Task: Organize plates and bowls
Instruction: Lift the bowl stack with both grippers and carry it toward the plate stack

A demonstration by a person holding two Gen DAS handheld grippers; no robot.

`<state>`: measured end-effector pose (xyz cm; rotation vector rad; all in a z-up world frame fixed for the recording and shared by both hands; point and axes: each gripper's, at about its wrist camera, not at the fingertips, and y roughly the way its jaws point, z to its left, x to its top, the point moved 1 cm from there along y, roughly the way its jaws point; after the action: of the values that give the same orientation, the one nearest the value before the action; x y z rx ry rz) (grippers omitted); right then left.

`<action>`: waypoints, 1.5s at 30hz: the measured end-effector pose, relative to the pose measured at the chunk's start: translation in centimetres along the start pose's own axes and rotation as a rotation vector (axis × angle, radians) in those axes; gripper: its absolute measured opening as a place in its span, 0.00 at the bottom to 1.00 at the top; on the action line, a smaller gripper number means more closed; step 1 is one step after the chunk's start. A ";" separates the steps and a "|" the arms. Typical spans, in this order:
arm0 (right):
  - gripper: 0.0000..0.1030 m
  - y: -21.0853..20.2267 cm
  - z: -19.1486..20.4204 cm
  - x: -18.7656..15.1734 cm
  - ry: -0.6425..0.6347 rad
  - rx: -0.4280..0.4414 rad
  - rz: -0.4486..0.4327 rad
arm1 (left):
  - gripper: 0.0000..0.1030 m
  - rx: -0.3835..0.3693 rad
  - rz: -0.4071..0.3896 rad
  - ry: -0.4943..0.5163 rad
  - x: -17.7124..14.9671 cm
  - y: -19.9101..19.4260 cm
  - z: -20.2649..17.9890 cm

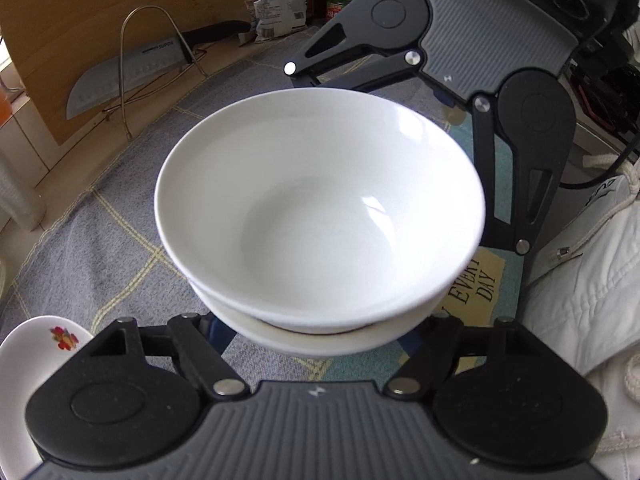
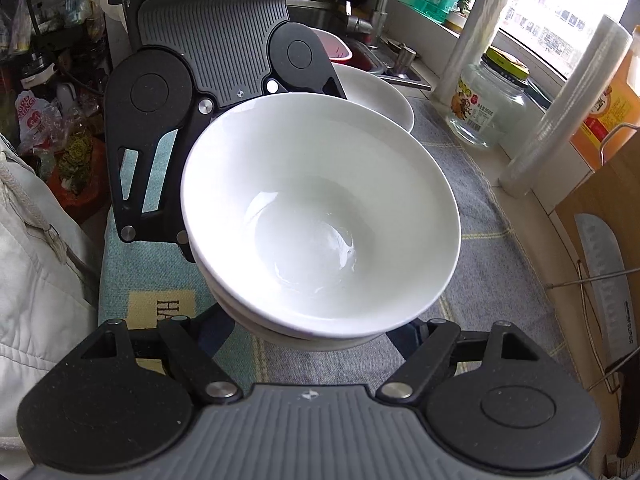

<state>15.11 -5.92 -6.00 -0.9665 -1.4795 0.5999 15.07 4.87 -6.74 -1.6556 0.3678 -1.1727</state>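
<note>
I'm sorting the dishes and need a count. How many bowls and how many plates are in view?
Bowls: 2, white, stacked one inside the other
Plates: 1, probably the same plate in both views
Total: 3

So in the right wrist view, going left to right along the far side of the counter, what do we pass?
White plate → glass jar with yellow lid → roll of clear wrap → orange bottle.
</note>
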 end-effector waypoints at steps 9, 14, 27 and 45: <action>0.82 1.5 0.0 4.5 -0.068 0.023 -0.034 | 0.75 0.069 -0.002 -0.045 -2.5 -3.4 1.7; 0.82 2.5 0.0 7.1 -0.102 0.025 -0.045 | 0.75 0.102 -0.010 -0.060 -4.3 -5.5 3.2; 0.82 6.0 -0.7 13.4 -0.149 -0.014 -0.041 | 0.75 0.141 -0.035 -0.057 -8.0 -8.4 7.9; 0.81 11.2 -3.5 16.8 -0.124 0.000 -0.002 | 0.75 0.152 -0.007 -0.118 -9.8 -6.7 14.4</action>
<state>21.93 13.41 -5.49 -0.9419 -1.5899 0.6691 20.35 22.77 -5.99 -1.5853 0.1937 -1.0749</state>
